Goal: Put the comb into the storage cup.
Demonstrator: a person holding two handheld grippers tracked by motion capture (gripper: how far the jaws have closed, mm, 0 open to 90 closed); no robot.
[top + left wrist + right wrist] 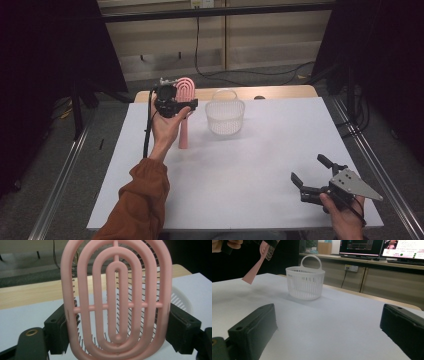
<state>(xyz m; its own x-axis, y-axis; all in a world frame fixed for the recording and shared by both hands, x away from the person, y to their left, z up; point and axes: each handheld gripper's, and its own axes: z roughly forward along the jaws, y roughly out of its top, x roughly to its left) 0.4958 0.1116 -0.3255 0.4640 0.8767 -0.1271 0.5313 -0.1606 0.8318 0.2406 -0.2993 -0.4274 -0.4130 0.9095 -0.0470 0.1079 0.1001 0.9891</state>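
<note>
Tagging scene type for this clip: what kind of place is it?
Likely a lab data-collection station, not a home. A white table stands between dark curtains, monitors sit on a bench behind, and a person holds a hairbrush in the left gripper beside a basket.

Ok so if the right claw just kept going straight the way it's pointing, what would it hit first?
Most likely the white basket. In the right gripper view it stands ahead of the open right claw, slightly left of centre, with bare white table between. Depth is unclear, so it might pass just beside it.
</note>
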